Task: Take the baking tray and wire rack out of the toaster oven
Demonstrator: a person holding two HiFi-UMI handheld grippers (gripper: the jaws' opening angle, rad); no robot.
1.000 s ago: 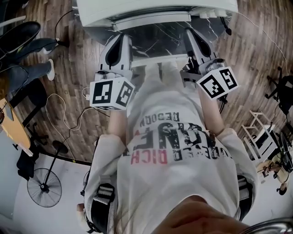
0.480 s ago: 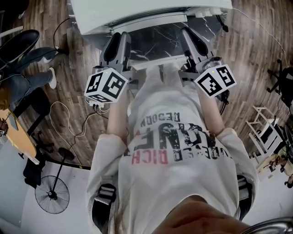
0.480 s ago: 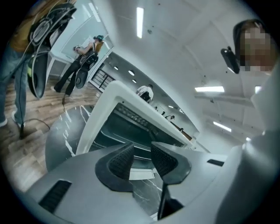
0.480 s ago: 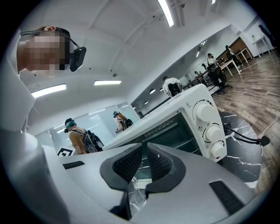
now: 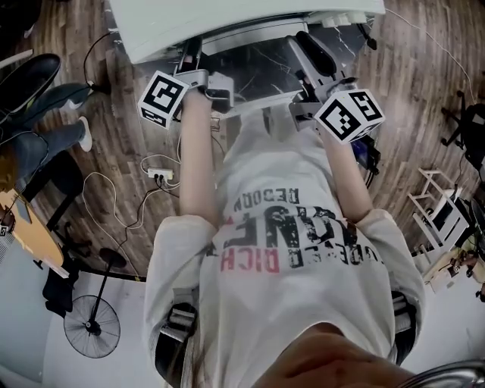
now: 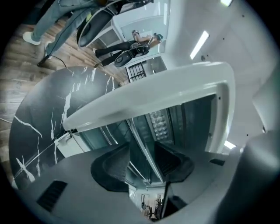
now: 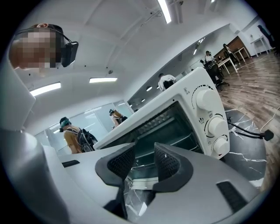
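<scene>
The white toaster oven stands at the top of the head view, its glass door folded down toward me. My left gripper, rolled on its side, reaches in at the door's left end. In the left gripper view its jaws are opening; a thin pale edge of the oven front runs through the gap, untouched by the pads. My right gripper is opening too, with nothing gripped, facing the open cavity. Thin rack wires show inside. I cannot make out the tray.
The oven's three knobs are on its right side and a black cable trails over the dark marble tabletop. People stand in the background. On the wooden floor are a power strip and a fan.
My left gripper has rolled and moved up the picture to the oven's left front, its marker cube turning with it. The right gripper shifted only slightly toward the oven.
</scene>
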